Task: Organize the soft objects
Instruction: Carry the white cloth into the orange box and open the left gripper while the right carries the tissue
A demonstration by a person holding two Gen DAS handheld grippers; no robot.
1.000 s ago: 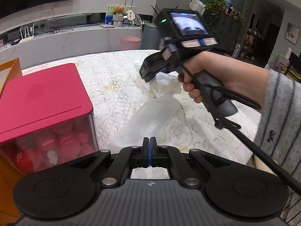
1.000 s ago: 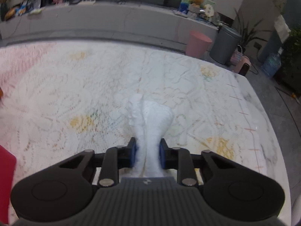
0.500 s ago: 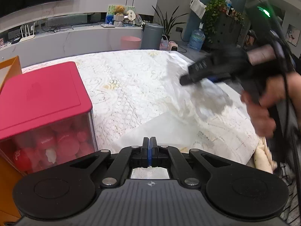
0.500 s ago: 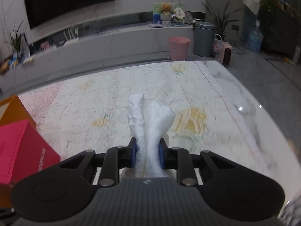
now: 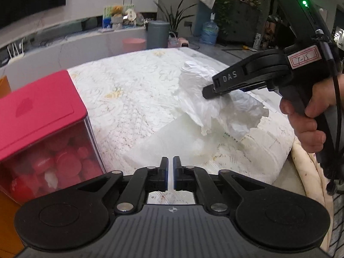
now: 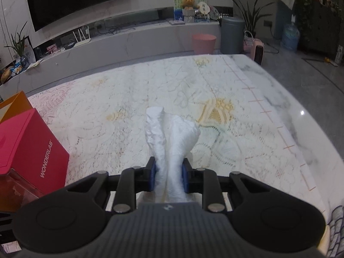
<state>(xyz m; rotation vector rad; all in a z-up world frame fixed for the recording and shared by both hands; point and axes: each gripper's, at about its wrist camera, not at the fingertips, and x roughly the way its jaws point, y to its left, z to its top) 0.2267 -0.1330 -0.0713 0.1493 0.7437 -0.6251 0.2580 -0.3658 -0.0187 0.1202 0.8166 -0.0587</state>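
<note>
In the left wrist view, a red-lidded box (image 5: 40, 116) with clear walls sits at 9 o'clock on the lace-covered desk (image 5: 133, 94), packed with red items (image 5: 64, 163); an orange bag (image 5: 4, 83) edge shows behind it. At 6 o'clock the left hand-held gripper (image 5: 171, 167) has its jaws nearly together, a thin slit between the blue pads, and a stretched edge of the white plastic bag (image 5: 217, 109) seems to run into that slit; whether the pads actually pinch it cannot be told. From there the bag's flat, translucent part rises across the desk toward 2 o'clock, where it bunches into a crumpled wad held above the cloth. At 3 o'clock the right hand-held gripper (image 5: 207, 91), marked DAS, is clamped on that wad, with the person's hand (image 5: 305, 116) around its grip and a green light lit on top.

In the right wrist view, the box (image 6: 28, 146) stands at 8 o'clock, its side reading WONDERLAB, the orange bag (image 6: 15, 105) just behind. At centre, the right hand-held gripper (image 6: 168, 176) squeezes the bag (image 6: 169, 137) between its blue pads (image 6: 153, 175), and the crumpled end sticks up toward 12 o'clock. The desk (image 6: 215, 107) spreads beyond, with a grey marble edge bare at 3 o'clock.
</note>
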